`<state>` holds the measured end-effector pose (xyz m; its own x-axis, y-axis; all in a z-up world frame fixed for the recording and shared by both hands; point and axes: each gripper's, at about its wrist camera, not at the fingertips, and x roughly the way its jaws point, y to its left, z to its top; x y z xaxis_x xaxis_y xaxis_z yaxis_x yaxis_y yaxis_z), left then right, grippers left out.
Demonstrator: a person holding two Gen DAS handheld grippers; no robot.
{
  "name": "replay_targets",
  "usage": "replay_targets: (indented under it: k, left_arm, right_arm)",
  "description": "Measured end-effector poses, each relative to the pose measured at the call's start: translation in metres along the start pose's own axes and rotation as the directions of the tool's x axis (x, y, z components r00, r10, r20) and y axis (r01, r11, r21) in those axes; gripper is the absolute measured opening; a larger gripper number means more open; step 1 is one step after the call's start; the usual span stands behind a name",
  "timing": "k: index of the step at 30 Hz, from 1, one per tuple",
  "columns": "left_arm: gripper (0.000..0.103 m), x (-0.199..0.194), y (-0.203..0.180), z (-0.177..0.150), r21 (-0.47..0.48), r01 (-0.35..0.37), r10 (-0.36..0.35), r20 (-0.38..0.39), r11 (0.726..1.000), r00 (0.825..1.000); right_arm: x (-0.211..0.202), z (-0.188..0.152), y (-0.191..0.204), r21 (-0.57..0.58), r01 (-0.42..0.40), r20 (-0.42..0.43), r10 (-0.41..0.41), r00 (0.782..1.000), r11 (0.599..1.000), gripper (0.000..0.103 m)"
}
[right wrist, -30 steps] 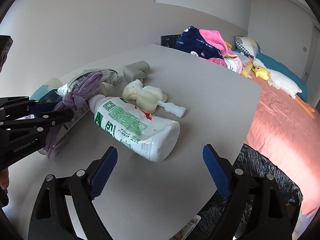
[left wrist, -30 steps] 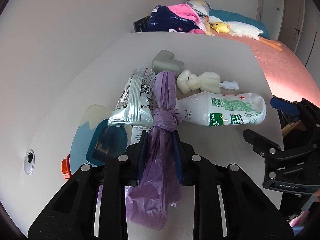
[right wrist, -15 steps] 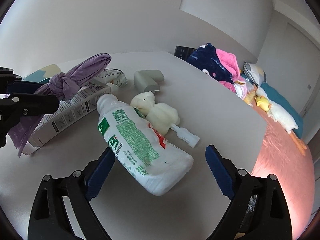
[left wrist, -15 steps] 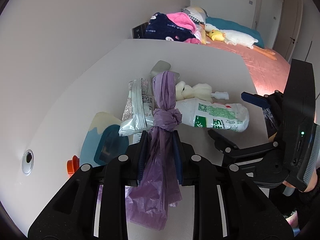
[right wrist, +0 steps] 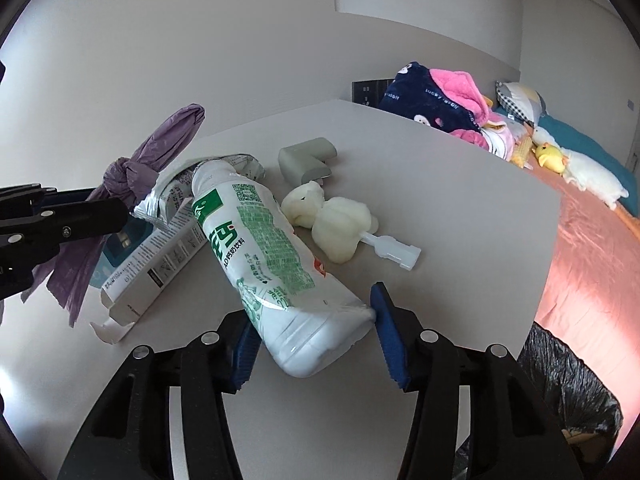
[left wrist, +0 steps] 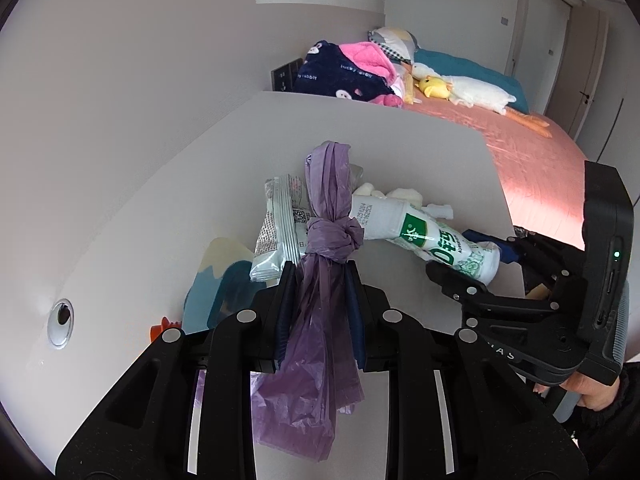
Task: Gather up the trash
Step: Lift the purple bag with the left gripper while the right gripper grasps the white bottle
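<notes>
The grey table (right wrist: 460,216) takes up most of both views, and everything else sits relative to it. Past its far edge lies a bed (left wrist: 536,160) with a pink sheet and a heap of blankets and plush toys. Off the table's near right corner stands a bin lined with a black bag (right wrist: 568,384).

On the table lies a white plastic bottle (right wrist: 260,248) with a green label, on its side, cap end toward the far wall. The right gripper (right wrist: 316,336) has just been closing its jaws, and the blue pads now press on the two sides of the bottle's base at the table's near edge.

Above the table's left part, the left gripper (left wrist: 320,308) pinches a knotted purple plastic bag (left wrist: 324,280), jaws drawn close on the thin film just below the knot.

A flattened cardboard box (right wrist: 156,260) and a silver foil packet (right wrist: 168,196) lie left of the bottle. Farther in sit a grey corner piece (right wrist: 304,156) and a cream foam toy (right wrist: 336,220).
</notes>
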<state>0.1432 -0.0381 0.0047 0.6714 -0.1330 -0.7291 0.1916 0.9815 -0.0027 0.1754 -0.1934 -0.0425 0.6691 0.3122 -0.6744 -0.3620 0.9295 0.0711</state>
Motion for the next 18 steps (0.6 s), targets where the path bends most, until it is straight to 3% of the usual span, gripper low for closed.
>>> replay_targets:
  k: [8, 18]
  left_arm:
    - [0.024, -0.02, -0.01, 0.005, 0.016, 0.021, -0.022, 0.052, 1.0, 0.998]
    - [0.024, -0.039, -0.024, 0.006, 0.043, 0.045, -0.049, 0.085, 0.998, 0.995]
  right_arm:
    - [-0.04, -0.002, -0.01, 0.079, 0.014, 0.069, -0.02, 0.997, 0.997, 0.054]
    - [-0.078, -0.016, -0.025, 0.141, 0.036, 0.097, -0.05, 0.994, 0.989, 0.054]
